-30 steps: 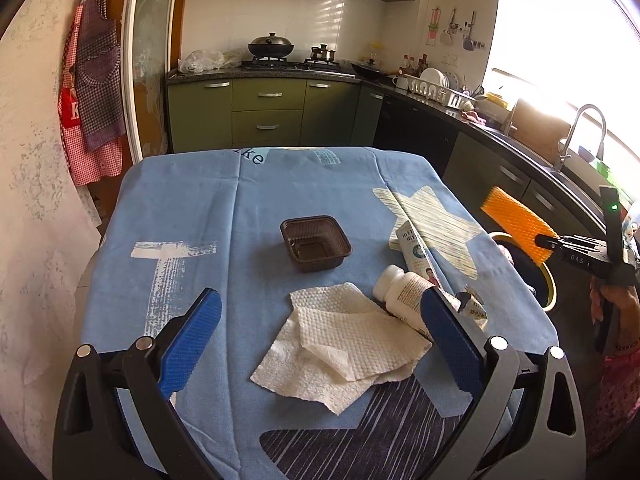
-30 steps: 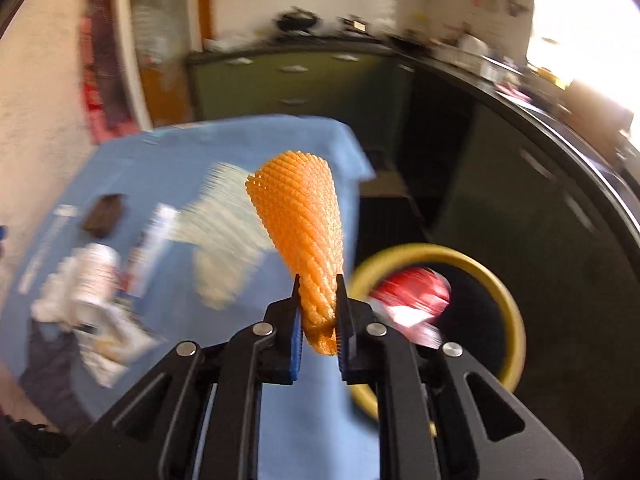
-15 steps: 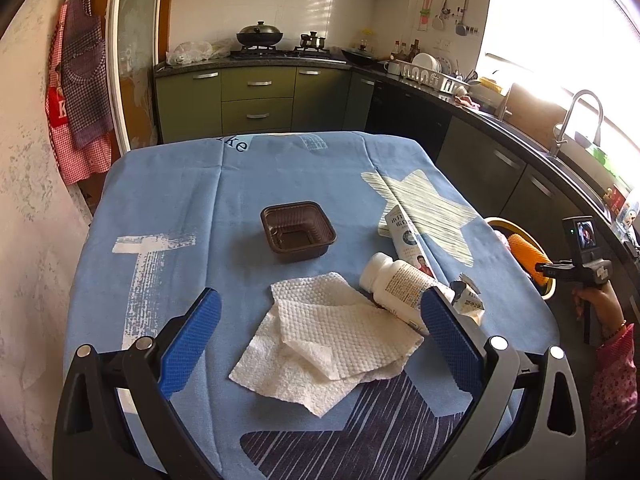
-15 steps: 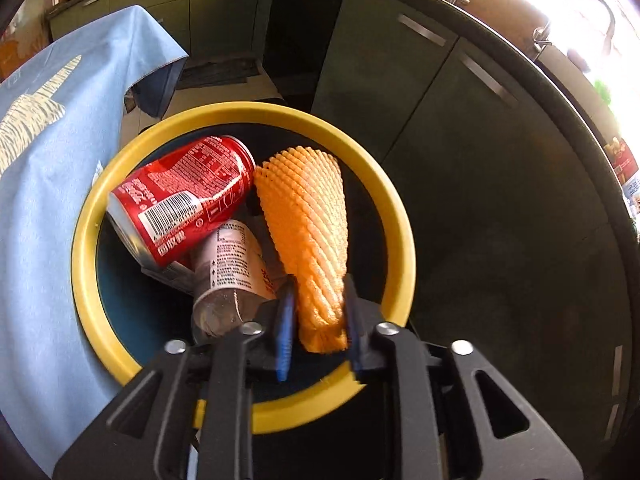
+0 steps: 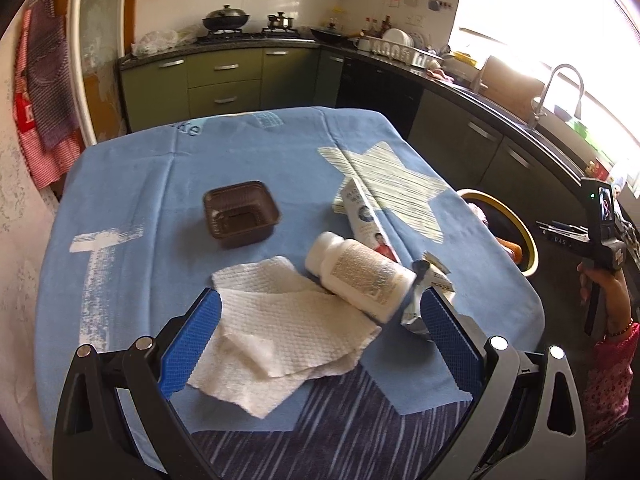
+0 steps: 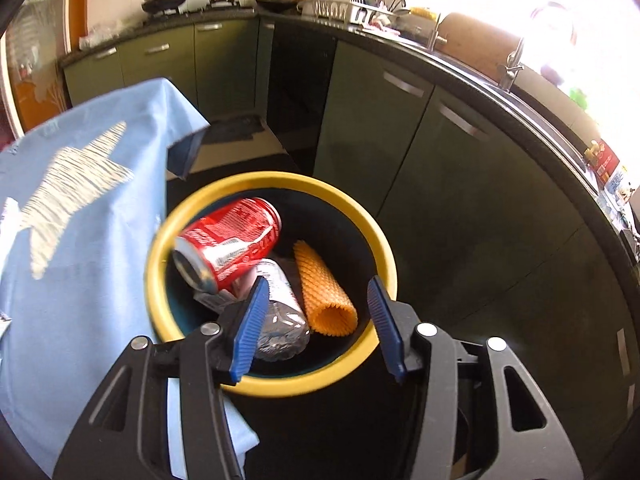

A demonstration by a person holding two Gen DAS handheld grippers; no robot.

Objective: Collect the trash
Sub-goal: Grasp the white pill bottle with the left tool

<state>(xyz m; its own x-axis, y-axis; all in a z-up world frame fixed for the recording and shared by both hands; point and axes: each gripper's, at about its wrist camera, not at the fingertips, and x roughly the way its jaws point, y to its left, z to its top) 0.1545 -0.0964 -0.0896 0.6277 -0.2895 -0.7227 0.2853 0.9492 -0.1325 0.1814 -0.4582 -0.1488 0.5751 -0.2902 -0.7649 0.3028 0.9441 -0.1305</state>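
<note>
- Left wrist view, nearest: the left tongs (image 5: 320, 332) stand wide open above the near edge of the desk (image 5: 132, 208), nothing between the blue pads
- Paper towels (image 5: 280, 332), a loose white stack, lie on the blue cloth between and just beyond the pads
- White bottle (image 5: 358, 272) lies on its side, touching the towels' right edge; a crumpled wrapper (image 5: 428, 292) lies at its near end and a flat carton (image 5: 366, 220) lies behind it
- Brown plastic tray (image 5: 240, 214) sits upright near the desk's middle, apart from the rest
- Right wrist view, nearest: the right tongs (image 6: 316, 320) have just been opening and now stand apart, gripping nothing, over the yellow-rimmed bin (image 6: 384, 256)
- Orange foam net (image 6: 324, 292) lies loose inside the bin, below the gap between the pads, clear of both
- Clear crushed bottle (image 6: 280, 312) lies just beside the net; the red can (image 6: 228, 240) rests tilted upon it
- Bin stands on the floor just beside the desk's cloth-draped edge
- Far: green kitchen cabinets (image 6: 168, 60)
</note>
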